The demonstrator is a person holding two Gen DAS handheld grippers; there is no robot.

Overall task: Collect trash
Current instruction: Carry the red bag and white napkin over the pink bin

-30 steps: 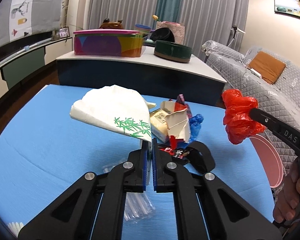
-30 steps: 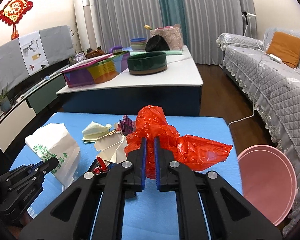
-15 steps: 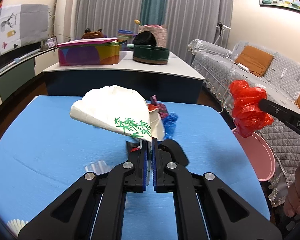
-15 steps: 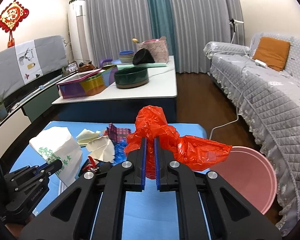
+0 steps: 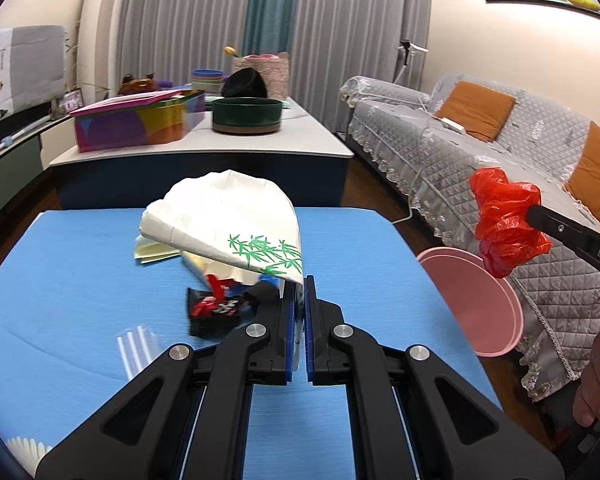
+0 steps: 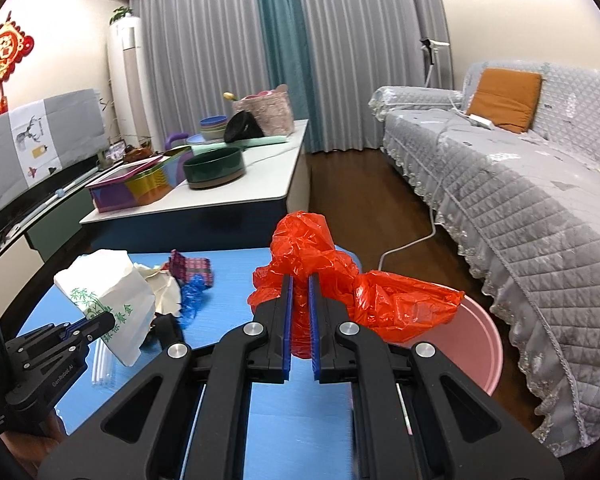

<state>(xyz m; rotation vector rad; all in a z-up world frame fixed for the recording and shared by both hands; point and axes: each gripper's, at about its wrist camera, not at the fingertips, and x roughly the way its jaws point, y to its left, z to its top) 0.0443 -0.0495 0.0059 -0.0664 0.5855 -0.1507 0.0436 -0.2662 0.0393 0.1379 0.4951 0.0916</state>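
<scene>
Two views, taken in turn.

Left wrist view: left claw [image 5: 296, 312] clamped narrow on lower edge of white paper bag with green bamboo print [image 5: 228, 220], bag lifted clear above blue tabletop [image 5: 60, 280]. Underneath, on tabletop: black-and-red snack wrapper [image 5: 214, 310], clear plastic straws [image 5: 134, 344], pale yellow paper scrap [image 5: 152, 250]. Off to right, crumpled red plastic bag [image 5: 506, 226] in right claw, above round pink plastic bin [image 5: 472, 300] beside tabletop.

Risk, judged: thin edge grip only; bag could tear or slip free and drop back among leftover litter.

Right wrist view: right claw [image 6: 300, 316] closed on neck of red plastic bag, bulk ballooning rightward over pink bin's rim. Left claw [image 6: 108, 320] at lower left, paper bag hanging from it. Blue crinkled plastic [image 6: 194, 294] and plaid wrapper [image 6: 190, 268] resting on tabletop.

Risk, judged: loose red film may snag claw pads on release, or drift outside bin.
</scene>
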